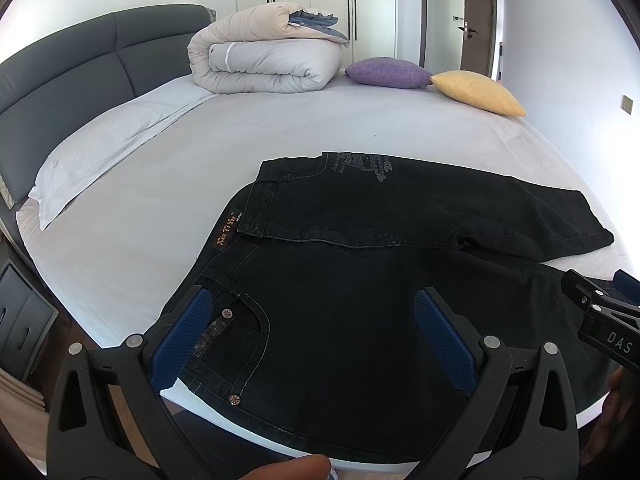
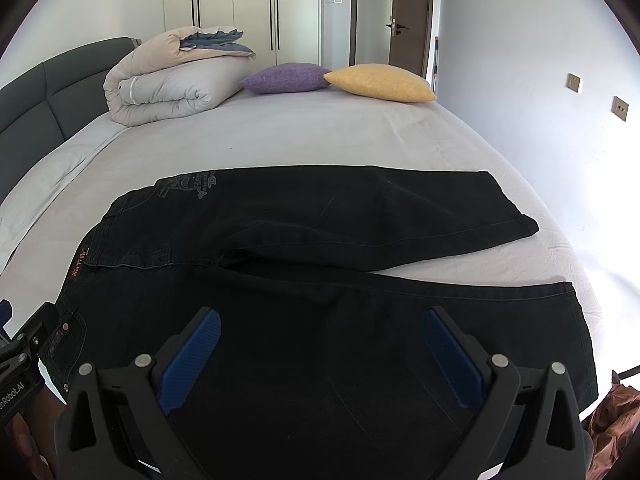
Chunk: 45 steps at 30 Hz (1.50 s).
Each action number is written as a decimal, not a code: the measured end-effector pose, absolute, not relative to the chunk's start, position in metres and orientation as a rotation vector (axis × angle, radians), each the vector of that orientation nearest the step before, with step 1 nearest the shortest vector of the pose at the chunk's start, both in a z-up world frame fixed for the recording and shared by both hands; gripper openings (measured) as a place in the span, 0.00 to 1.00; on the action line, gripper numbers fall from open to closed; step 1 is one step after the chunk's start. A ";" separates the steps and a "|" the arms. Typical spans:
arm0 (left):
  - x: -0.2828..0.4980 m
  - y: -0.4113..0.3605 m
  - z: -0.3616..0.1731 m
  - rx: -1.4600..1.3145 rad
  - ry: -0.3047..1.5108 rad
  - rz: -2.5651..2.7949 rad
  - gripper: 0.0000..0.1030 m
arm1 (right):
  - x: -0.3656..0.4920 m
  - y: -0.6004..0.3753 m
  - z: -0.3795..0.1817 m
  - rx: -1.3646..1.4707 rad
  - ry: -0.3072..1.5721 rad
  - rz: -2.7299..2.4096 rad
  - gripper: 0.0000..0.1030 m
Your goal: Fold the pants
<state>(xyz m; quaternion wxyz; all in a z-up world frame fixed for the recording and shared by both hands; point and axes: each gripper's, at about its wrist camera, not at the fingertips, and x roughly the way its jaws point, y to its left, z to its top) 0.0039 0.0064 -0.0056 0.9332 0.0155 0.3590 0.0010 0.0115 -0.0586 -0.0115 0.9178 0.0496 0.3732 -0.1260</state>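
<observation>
Black denim pants (image 2: 320, 280) lying across white-sheeted bed (image 2: 320, 140), far half folded over at waistband, left gripper (image 1: 314, 328) hovering wide open above front pocket, right gripper (image 2: 320, 344) hovering wide open above near leg, both gripping nothing

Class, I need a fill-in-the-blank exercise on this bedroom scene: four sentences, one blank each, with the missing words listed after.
1. The black pants lie spread on the ____.
2. Beside the purple cushion sits a ____ cushion.
3. The left gripper and the right gripper both have their jaws ____.
4. The rolled duvet rests near the dark ____ at the bed's end.

Missing words: bed; yellow; open; headboard
</observation>
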 end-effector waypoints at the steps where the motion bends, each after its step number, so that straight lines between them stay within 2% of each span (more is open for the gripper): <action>1: 0.004 0.007 -0.006 0.031 0.734 0.001 1.00 | 0.011 -0.059 -0.012 0.101 0.767 -0.260 1.00; 45: 0.005 0.010 -0.013 0.008 0.741 0.025 1.00 | 0.012 -0.045 -0.023 0.093 0.786 -0.241 1.00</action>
